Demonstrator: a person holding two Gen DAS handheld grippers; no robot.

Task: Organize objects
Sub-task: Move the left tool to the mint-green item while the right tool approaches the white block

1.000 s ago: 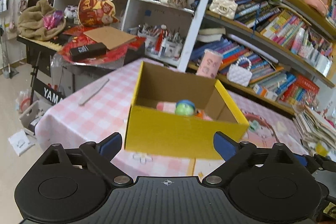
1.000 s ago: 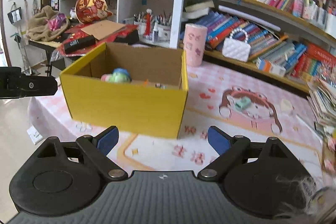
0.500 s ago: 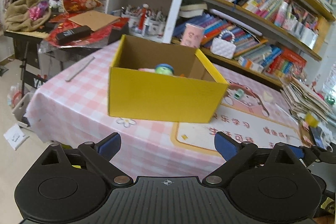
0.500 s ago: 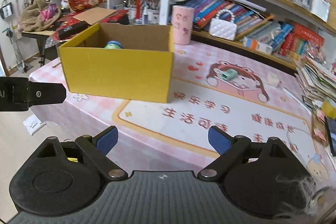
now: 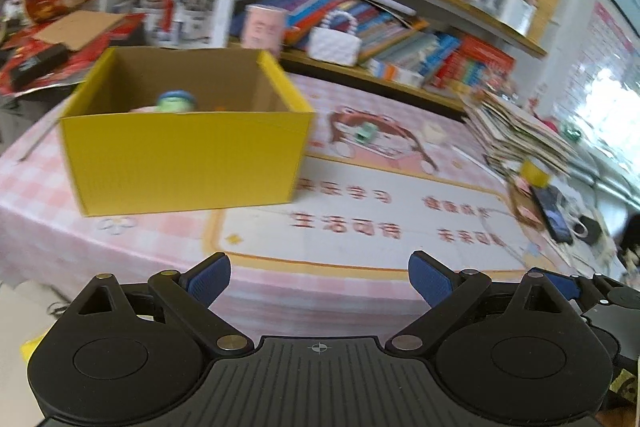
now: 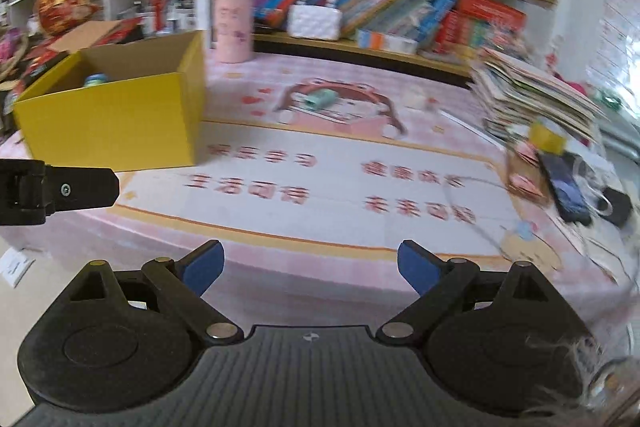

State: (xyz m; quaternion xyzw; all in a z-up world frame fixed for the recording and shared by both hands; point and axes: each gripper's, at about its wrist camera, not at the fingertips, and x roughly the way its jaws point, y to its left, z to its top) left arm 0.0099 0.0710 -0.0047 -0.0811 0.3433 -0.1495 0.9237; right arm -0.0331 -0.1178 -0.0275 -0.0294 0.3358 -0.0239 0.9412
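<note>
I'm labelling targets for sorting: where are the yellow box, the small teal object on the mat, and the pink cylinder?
yellow box (image 5: 184, 163), left wrist view, front wall.
small teal object (image 6: 320, 99), right wrist view, its middle.
pink cylinder (image 6: 233, 27), right wrist view, side wall.

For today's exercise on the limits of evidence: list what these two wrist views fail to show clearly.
- Contents of the yellow box: left wrist view, front wall hides all but a green-and-blue toy.
- Small teal object on the mat: right wrist view, too blurred to identify.
- Book titles on the shelves: both views, motion blur.
- Box's left end: right wrist view, cut off by the edge.
</note>
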